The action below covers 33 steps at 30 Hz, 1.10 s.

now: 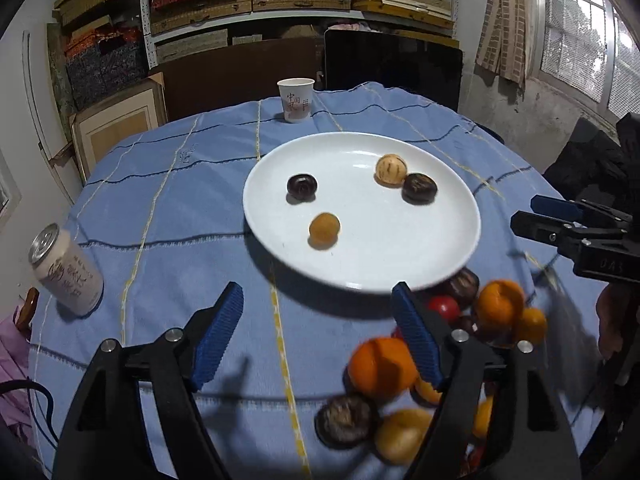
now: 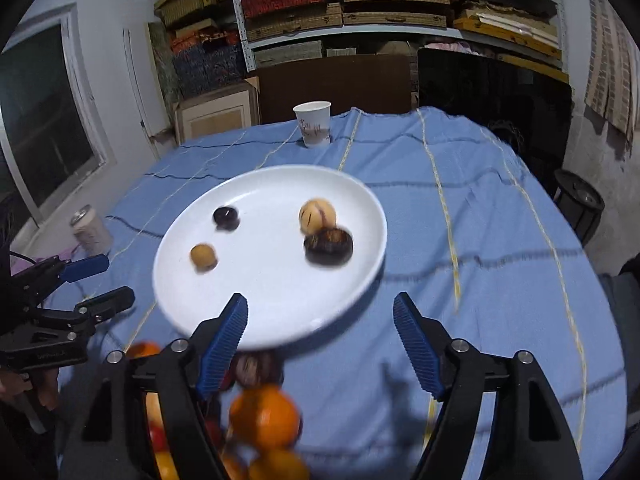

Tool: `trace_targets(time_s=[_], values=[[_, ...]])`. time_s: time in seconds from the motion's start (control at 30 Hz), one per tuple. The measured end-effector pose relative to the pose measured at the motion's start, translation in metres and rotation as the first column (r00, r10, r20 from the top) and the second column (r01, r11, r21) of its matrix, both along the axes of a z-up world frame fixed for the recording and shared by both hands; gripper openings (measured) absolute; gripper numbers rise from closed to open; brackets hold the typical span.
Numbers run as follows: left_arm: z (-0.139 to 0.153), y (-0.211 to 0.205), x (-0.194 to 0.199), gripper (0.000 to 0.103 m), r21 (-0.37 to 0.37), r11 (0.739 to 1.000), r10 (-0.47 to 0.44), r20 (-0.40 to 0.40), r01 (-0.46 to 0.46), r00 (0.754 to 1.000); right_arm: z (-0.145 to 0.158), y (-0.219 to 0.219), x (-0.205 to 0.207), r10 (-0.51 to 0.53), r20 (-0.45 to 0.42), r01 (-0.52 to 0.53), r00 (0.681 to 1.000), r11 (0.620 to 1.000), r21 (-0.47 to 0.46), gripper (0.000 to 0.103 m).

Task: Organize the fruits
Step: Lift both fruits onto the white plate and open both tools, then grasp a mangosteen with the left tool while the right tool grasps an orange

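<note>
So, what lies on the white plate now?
On the plate lie four small fruits: two dark, one pale striped, one tan. Nothing covers them; the pale and dark ones touch.

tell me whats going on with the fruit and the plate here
A person holds a gripper in each hand over a table with a blue cloth, sorting fruit. Four small fruits already sit on the white plate; a pile of oranges and other fruit waits beside its near edge. The left gripper and the right gripper are both open and empty. A can and a paper cup stand apart.
</note>
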<state>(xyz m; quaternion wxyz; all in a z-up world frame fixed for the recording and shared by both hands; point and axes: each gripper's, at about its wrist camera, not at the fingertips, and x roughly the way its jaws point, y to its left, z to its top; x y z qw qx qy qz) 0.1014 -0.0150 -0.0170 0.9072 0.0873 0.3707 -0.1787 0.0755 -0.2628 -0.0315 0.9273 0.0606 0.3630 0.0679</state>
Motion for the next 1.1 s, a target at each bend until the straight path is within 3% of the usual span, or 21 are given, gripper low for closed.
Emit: trace_targets(time_s=[0.23,0.33,0.47,0.63,0.7,0.83,1.0,1.1], values=[[-0.027,0.008,-0.067,0.074,0.067,0.997,-0.029,-0.005,0.029,1.000,-0.041,0.006,-0.053,-0.003,-0.046,0.005,0.999,0.999,0.050,0.077],[-0.036,0.011,-0.071,0.074,0.102,0.995,0.004,0.007,-0.005,1.000,-0.034,0.004,-0.066,-0.010,0.023,0.008,1.000,0.998,0.068,0.077],[-0.041,0.024,-0.059,0.074,0.095,0.991,0.095,-0.002,-0.094,0.995,-0.036,0.000,-0.063,-0.014,0.009,0.013,1.000,0.996,0.083,0.078],[-0.046,0.027,-0.050,0.074,0.060,0.995,0.078,-0.070,-0.074,0.995,-0.036,-0.006,-0.064,-0.012,0.019,0.010,1.000,0.993,0.120,0.078],[-0.046,0.020,-0.049,0.067,0.061,0.997,0.048,-0.072,-0.043,0.996,-0.036,-0.006,-0.064,-0.014,0.020,0.011,1.000,0.992,0.125,0.078],[-0.049,0.015,-0.045,0.066,0.061,0.998,0.015,-0.091,-0.009,0.996,-0.036,-0.008,-0.064,-0.012,0.024,0.009,1.000,0.992,0.129,0.078],[-0.056,0.024,-0.031,0.066,-0.033,0.999,-0.024,-0.186,0.018,0.982,-0.037,-0.010,-0.064,-0.009,0.020,0.006,1.000,0.990,0.144,0.078],[-0.060,0.027,-0.028,0.067,-0.069,0.998,-0.028,-0.203,0.014,0.979,-0.037,-0.010,-0.064,-0.009,0.020,0.006,1.000,0.989,0.146,0.078]])
